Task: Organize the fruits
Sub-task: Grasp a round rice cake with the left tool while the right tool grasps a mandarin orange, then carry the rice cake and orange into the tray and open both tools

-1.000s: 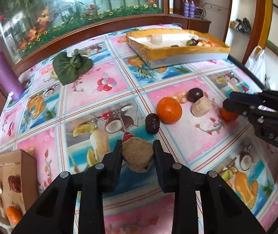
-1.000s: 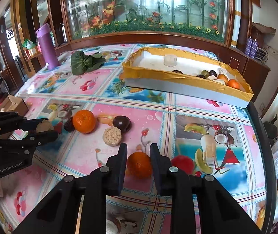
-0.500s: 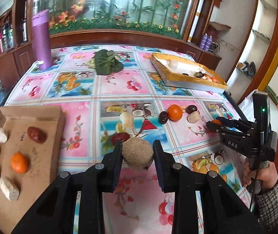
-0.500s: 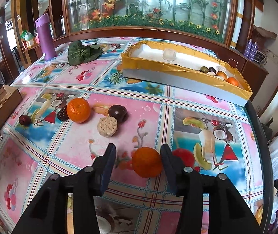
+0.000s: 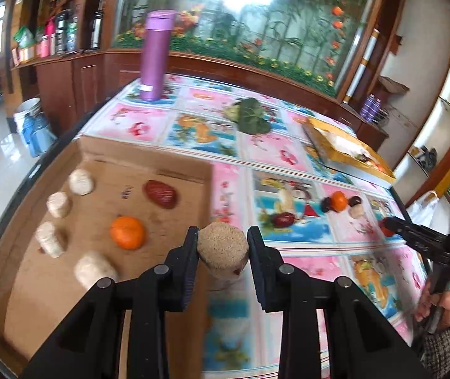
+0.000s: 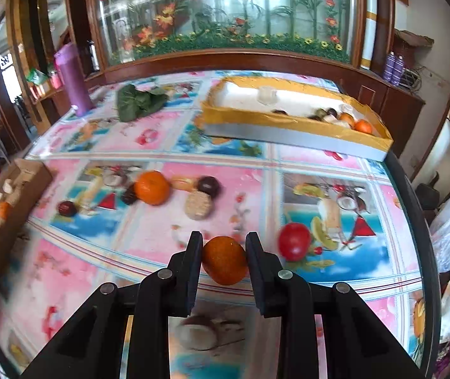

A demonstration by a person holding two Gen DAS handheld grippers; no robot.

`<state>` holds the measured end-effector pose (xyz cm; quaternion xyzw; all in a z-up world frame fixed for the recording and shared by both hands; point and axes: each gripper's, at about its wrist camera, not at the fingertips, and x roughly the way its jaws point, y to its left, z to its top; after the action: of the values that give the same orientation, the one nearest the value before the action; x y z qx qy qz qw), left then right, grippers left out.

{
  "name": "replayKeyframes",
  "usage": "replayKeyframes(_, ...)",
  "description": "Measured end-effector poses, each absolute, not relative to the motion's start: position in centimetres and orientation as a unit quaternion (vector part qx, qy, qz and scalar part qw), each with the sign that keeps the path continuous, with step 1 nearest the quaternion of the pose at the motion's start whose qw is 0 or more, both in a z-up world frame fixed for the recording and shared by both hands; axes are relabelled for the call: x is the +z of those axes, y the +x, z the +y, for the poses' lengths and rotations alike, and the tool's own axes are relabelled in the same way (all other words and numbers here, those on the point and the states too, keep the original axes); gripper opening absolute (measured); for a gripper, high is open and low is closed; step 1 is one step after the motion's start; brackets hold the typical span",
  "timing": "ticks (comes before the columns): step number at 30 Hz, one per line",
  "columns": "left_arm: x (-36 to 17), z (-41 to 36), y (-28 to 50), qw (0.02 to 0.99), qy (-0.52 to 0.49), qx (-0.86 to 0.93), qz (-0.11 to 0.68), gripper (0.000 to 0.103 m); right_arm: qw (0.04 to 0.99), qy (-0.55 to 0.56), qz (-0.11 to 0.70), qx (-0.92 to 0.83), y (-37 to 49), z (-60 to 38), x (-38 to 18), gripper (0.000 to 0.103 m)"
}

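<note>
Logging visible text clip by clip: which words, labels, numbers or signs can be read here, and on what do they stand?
Nothing reads clearly in either view.
Small dark sign by the doorway: pale characters, too blurred to read.
Purple flask: white label near its base, too small to read.
Bottles on the shelf: labels blurred.
Tablecloth: fruit pictures only, no words visible.

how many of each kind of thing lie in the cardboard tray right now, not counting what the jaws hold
pale round cakes: 4
red date: 1
orange: 1
total in the cardboard tray: 6
</note>
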<state>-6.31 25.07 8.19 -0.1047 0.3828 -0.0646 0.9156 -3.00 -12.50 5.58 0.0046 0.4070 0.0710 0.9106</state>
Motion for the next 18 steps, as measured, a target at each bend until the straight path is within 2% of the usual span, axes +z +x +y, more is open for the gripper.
replayKeyframes(10,6.0,35.1,-7.2,0.898,-0.142,0.067,0.411,0.03,0.891,-0.015,0.38,0.247,-4.6,3.3,10.2,0.031)
replayKeyframes(18,4.1,38.3,-7.0,0.88,-0.154,0.099,0.438,0.03,0.844,-0.068,0.405,0.346,-5.8,16.6,7.1,0.031)
